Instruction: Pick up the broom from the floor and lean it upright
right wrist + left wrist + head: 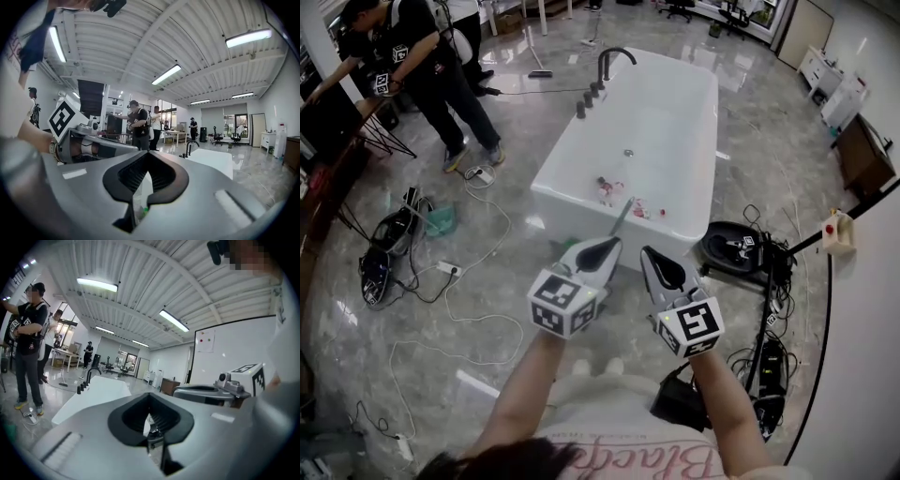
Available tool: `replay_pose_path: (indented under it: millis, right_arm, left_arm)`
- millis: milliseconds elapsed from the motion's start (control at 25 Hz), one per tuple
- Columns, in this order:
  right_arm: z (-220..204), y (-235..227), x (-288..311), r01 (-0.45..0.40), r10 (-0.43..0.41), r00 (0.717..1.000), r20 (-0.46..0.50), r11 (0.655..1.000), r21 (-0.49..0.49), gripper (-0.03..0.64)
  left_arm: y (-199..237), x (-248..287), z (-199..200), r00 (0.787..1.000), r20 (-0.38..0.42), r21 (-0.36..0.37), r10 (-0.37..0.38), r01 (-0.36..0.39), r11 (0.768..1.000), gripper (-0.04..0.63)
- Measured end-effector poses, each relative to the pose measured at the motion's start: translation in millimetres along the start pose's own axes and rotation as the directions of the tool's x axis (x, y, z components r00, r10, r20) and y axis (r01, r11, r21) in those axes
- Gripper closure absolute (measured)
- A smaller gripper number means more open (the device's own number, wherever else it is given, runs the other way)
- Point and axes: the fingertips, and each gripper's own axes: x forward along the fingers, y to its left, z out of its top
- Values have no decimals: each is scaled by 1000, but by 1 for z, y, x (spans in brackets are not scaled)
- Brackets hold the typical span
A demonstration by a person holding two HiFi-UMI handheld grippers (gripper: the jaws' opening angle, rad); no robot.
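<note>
A thin grey broom handle (622,216) leans against the near wall of the white bathtub (572,159), with a green part (569,244) low by the floor, half hidden behind my left gripper. Both grippers are raised side by side in front of my chest, near the tub and apart from the broom. My left gripper (605,248) (150,420) is shut with nothing between its jaws. My right gripper (656,255) (140,187) also looks shut and holds nothing. A speck of green (145,209) shows through its jaws.
Cables (478,272) and small devices lie on the floor at the left. A black round device (736,248) and more cables sit at the right. People (422,66) stand at the far left by a table. A wooden cabinet (862,155) stands far right.
</note>
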Motion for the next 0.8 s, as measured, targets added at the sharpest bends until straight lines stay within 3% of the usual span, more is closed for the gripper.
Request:
replay_pose_path:
  millis: [320, 800]
  right_arm:
    - [47, 3, -12, 27, -24, 997, 78, 999, -47, 617]
    - [69, -2, -14, 72, -66, 993, 95, 995, -64, 617]
  left_arm:
    - [-31, -22, 64, 995, 90, 188, -52, 35, 982, 595]
    - [-41, -18, 88, 984, 151, 203, -90, 58, 978, 595]
